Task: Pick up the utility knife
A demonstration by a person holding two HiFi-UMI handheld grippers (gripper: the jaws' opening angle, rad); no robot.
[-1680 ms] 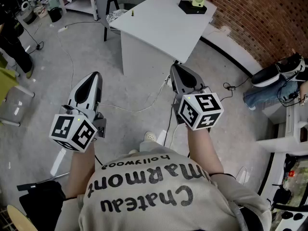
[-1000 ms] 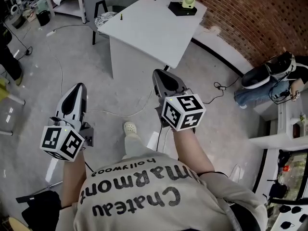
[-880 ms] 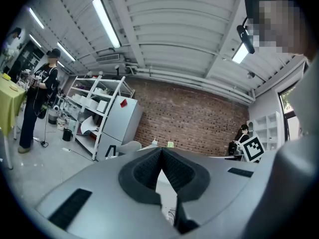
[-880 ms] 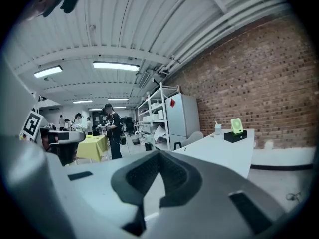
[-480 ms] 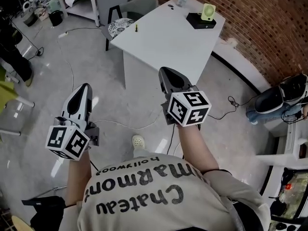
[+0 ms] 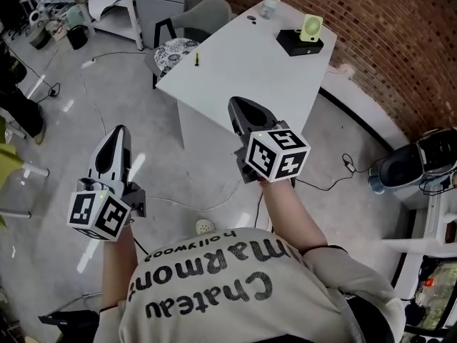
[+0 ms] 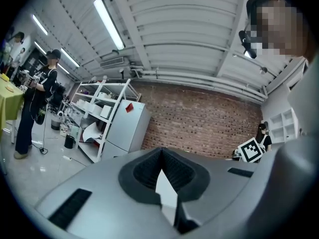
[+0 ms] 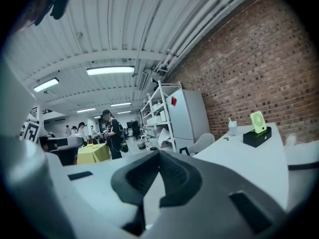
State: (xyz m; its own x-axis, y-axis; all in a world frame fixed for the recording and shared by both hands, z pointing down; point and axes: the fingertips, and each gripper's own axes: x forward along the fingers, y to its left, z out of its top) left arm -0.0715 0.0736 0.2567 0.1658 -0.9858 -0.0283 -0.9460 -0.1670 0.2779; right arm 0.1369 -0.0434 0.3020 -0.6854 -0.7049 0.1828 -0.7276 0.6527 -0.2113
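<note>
Here, left hand-held gripper point(image 6: 118, 131) and right hand-held gripper point(image 6: 233, 103) are closed, empty; a straw cup point(image 6: 269, 6) stands at the white surface's point(image 6: 243, 63) far end, contents unseen.

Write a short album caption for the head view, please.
Seen from above, a person holds the left gripper and right gripper, both shut, before a white table.

Knife point(image 6: 197, 58) lies near the table's point(image 6: 250, 77) left edge, cup point(image 6: 269, 6) at the far corner, fan point(image 6: 310, 27) on a box point(image 6: 296, 44) by the far right edge. Chair point(image 6: 207, 11) stands just beside the left edge, shelf point(image 6: 118, 9) further left behind it. Right gripper point(image 6: 238, 106) is at the near edge; left gripper point(image 6: 118, 133) is over the floor point(image 6: 64, 141), left of the table and apart from it.
</note>
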